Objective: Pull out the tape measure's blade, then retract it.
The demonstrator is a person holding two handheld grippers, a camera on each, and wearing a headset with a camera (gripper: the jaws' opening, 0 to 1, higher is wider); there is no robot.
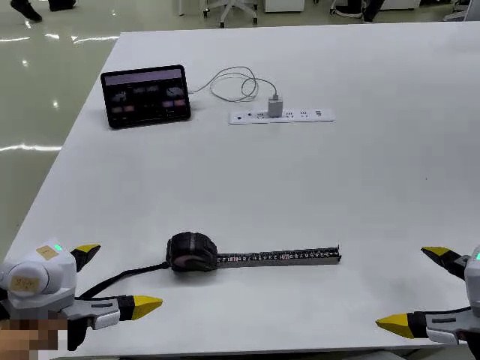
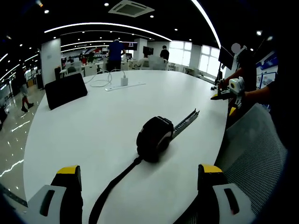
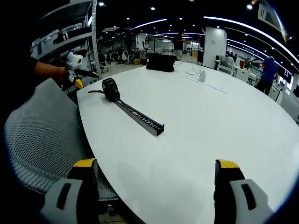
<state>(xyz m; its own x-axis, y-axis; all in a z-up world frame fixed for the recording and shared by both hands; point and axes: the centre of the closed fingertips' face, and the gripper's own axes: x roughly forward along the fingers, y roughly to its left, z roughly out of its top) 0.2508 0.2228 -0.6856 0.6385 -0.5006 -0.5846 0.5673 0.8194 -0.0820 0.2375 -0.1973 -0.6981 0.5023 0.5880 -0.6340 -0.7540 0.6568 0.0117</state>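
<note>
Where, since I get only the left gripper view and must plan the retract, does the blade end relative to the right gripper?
Observer: The blade ends on the bare table, apart from the right gripper.
Operator: Is that gripper open?
Observer: Yes; the right gripper view shows its jaws spread, holding nothing.
Operator: Does the tip carry a hook?
Observer: Yes, a dark end hook caps the tip in the right gripper view.

Tablet (image 1: 145, 96), power strip (image 1: 281, 115) (with white charger (image 1: 275, 106))
</note>
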